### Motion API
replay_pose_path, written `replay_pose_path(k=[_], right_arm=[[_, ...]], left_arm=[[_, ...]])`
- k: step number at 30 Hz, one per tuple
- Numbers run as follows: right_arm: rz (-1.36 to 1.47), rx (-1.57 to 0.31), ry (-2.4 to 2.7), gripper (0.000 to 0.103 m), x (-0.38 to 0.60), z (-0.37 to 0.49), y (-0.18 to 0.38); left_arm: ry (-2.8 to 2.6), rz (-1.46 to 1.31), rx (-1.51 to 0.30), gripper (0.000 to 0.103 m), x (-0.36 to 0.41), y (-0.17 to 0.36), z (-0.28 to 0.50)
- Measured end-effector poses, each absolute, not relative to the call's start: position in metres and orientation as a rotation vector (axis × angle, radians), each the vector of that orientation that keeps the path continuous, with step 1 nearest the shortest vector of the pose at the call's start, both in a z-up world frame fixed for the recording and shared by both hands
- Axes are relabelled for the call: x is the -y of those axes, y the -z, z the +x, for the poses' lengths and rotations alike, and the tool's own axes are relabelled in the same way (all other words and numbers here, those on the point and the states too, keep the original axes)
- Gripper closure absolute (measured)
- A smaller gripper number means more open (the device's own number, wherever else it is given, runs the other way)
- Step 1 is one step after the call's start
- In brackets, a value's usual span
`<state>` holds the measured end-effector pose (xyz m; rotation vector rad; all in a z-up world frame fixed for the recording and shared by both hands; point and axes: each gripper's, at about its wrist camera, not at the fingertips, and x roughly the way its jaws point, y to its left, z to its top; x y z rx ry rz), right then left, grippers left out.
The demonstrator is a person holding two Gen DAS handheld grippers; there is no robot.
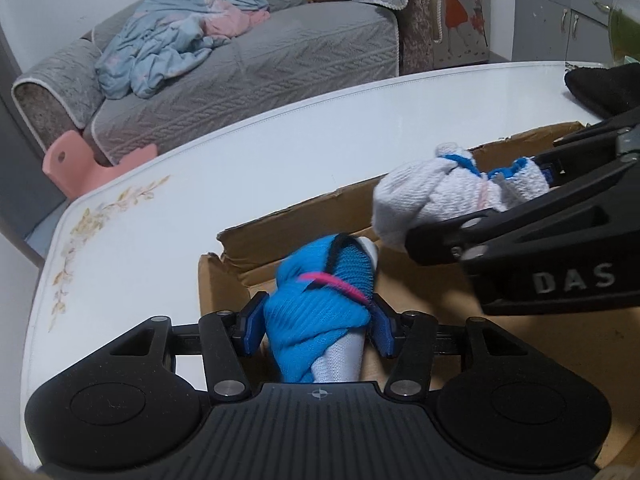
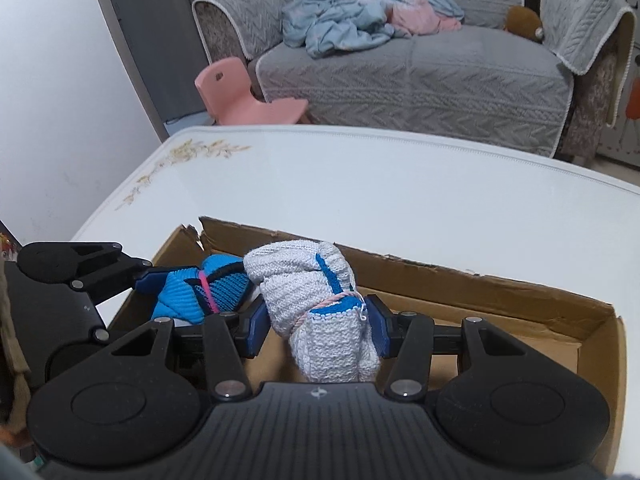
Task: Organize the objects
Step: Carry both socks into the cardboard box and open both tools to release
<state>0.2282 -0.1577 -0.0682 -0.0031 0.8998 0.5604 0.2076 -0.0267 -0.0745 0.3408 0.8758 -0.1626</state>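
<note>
A grey quilted sofa point(image 2: 420, 68) fills the background, with a crumpled pale blue and pink blanket point(image 2: 360, 8) heaped on its seat and a small brown plush toy point(image 2: 522, 22) against one armrest. In front of it a pink plastic child's chair point(image 2: 244, 100) stands on the floor. Nearer is a glossy white table with a faded floral print point(image 2: 380, 184) at one corner. On the table sits an open, shallow brown cardboard box point(image 2: 520, 292) with torn edges. Both grippers hang over the box's interior. The right gripper point(image 2: 318, 326) is clamped around a rolled white knitted sock bundle with blue trim and a pink thread point(image 2: 316, 304), its blue pads pressing on either side of the bundle. The left gripper point(image 1: 318, 322) is likewise closed on a rolled bright blue knitted sock bundle with a pink band and a white toe point(image 1: 320, 312), held just to the left of the white one. In the left wrist view the two bundles are near each other but apart.
</note>
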Motion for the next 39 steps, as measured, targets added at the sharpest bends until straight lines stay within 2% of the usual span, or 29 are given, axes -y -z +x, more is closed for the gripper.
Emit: replay_pose_path(k=[1,4,8,13,19,27,31,39], right_arm=[[-0.005,-0.903,-0.56,0.057,0.156,0.23,0.069],[-0.011,-0.916,-0.566,0.057,0.153,0.23,0.07],[-0.012,-0.923,-0.573,0.057,0.152,0.229,0.069],[-0.006,-0.937,-0.579,0.057,0.147,0.229,0.066],[-0.024,-0.962,-0.574,0.057,0.135,0.231,0.07],[-0.076,-0.963,-0.585,0.052,0.129,0.229,0.063],[-0.121,-0.943,-0.608,0.045,0.127,0.226,0.056],[-0.188,-0.919,-0.663,0.043,0.126,0.227,0.047]], left_arm=[[0.149,0.351,-0.867,0.038,0.028,0.074,0.208],[0.155,0.353,-0.838,0.014,0.029,0.068,0.204],[0.158,0.43,-0.807,0.007,0.039,0.061,0.192],[0.157,0.501,-0.786,0.005,0.042,0.055,0.183],[0.144,0.436,-0.827,0.004,0.024,0.053,0.191],[0.135,0.385,-0.872,0.003,0.017,0.055,0.194],[0.154,0.361,-0.89,0.003,0.014,0.056,0.194],[0.209,0.378,-0.884,0.002,0.014,0.05,0.191]])
